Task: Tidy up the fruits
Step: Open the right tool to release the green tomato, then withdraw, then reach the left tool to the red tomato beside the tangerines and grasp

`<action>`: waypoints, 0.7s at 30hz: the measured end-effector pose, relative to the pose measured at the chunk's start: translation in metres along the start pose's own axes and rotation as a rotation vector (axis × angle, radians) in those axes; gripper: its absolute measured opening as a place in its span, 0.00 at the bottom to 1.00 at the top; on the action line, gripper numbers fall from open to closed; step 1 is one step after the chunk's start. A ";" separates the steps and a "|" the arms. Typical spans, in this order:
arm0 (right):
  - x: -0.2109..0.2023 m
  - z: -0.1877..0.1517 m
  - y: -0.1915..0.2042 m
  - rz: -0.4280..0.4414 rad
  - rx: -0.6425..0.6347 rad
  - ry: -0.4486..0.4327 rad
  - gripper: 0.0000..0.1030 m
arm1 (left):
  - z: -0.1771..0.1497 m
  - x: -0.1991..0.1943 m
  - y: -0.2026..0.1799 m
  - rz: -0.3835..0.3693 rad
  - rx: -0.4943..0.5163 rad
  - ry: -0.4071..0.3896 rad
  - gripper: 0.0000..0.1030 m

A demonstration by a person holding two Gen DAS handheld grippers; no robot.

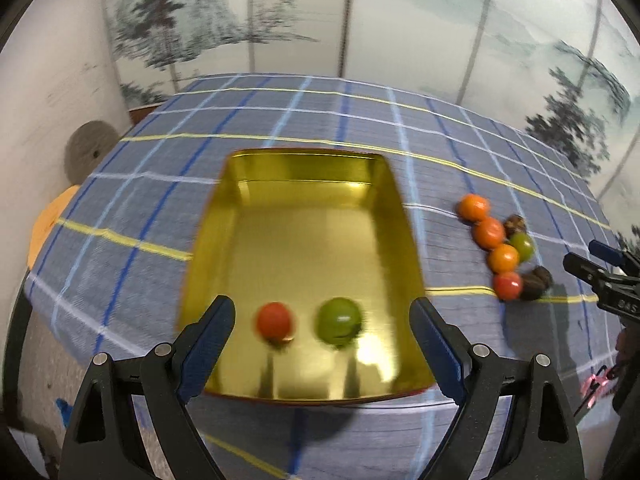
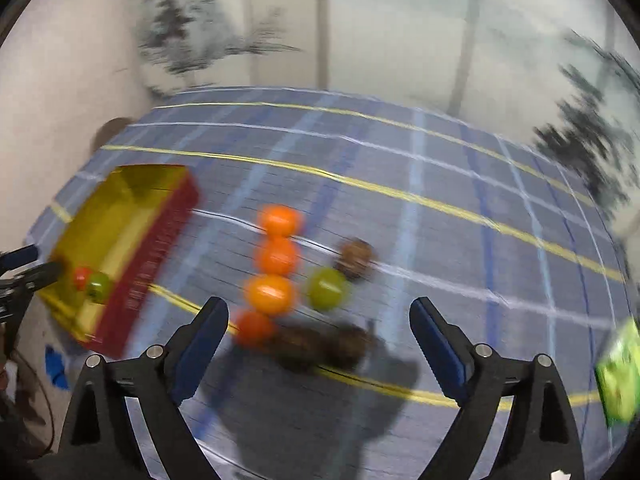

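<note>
Both grippers wide apart and empty over a blue plaid tablecloth (image 1: 280,120); all writing too blurred to read.

The gold-lined, red-walled metal tray (image 1: 304,240) holds a red fruit (image 1: 274,320) and a green fruit (image 1: 339,319), side by side, between the left gripper (image 1: 322,344) fingers. At 3 o'clock of the tray, a loose fruit cluster (image 2: 280,276): glossy orange, red, green rounds, rough brown ones, ahead of the right gripper (image 2: 318,344). Green packet (image 2: 618,372) at 4 o'clock.

Left claw (image 1: 322,334), matte black angular frame, blue padded fingers (image 1: 212,344), round silver screws, right claw (image 2: 320,336) of identical black-and-blue build, same silver screws
</note>
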State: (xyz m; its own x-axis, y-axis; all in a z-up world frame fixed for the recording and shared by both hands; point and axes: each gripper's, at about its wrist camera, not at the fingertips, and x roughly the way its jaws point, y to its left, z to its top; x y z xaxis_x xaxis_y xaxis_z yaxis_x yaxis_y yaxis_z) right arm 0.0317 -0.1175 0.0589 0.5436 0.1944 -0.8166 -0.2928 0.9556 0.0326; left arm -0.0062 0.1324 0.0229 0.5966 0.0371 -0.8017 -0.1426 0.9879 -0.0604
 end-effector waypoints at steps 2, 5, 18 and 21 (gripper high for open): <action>0.005 -0.012 -0.024 -0.052 0.044 0.027 0.90 | 0.001 0.003 -0.015 -0.013 0.029 0.002 0.86; 0.011 -0.030 -0.045 -0.090 0.082 0.064 0.90 | 0.001 0.007 -0.043 -0.037 0.081 0.004 0.86; 0.034 -0.070 -0.079 -0.096 0.157 0.137 0.92 | -0.003 0.033 -0.128 -0.140 0.222 0.028 0.82; 0.037 -0.071 -0.078 -0.093 0.144 0.133 0.94 | -0.006 0.041 -0.140 -0.155 0.247 0.041 0.79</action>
State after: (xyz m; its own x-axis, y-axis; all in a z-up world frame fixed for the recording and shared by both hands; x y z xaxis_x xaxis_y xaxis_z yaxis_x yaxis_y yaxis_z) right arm 0.0191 -0.2008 -0.0143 0.4513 0.0824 -0.8886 -0.1259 0.9916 0.0280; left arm 0.0336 -0.0052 -0.0049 0.5630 -0.1187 -0.8179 0.1478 0.9881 -0.0417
